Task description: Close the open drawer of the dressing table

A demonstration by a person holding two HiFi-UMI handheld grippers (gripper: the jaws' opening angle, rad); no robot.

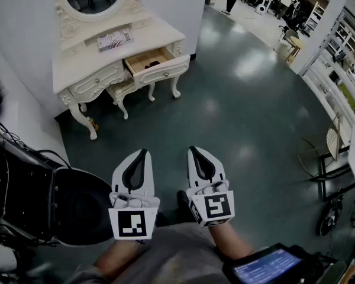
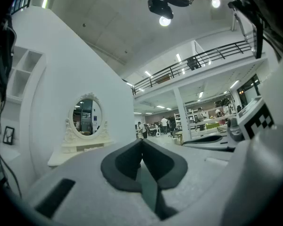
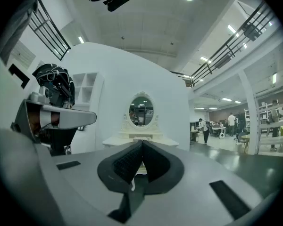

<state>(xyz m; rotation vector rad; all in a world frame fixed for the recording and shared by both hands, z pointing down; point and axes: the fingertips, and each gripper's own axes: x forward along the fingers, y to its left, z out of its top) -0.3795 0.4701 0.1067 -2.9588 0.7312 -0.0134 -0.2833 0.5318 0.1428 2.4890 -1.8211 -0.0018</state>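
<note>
- Tools side by side: the left tool (image 1: 143, 154) and the right tool (image 1: 193, 151) are held level in front of the person. Each has its jaws pressed together with nothing between them.
- Both are well apart from the dressing table (image 1: 77, 67), with a wide stretch of dark floor (image 1: 236, 111) between.
- From the tools, the dressing table lies ahead and somewhat to the left in the head view. In the right gripper view it sits straight beyond that tool's tips, and in the left gripper view it sits off to the left.
- The open drawer (image 1: 160, 65) is on the right end of the surface, pulled out toward the open floor, with something dark inside.
- Its sliding axis runs from the drawer front back into the carcass, so the push will probably have to go along that line, against the front panel.
- Neither tool looks clearly nearer, though the right one seems better lined up. The approach has not yet begun.
</note>
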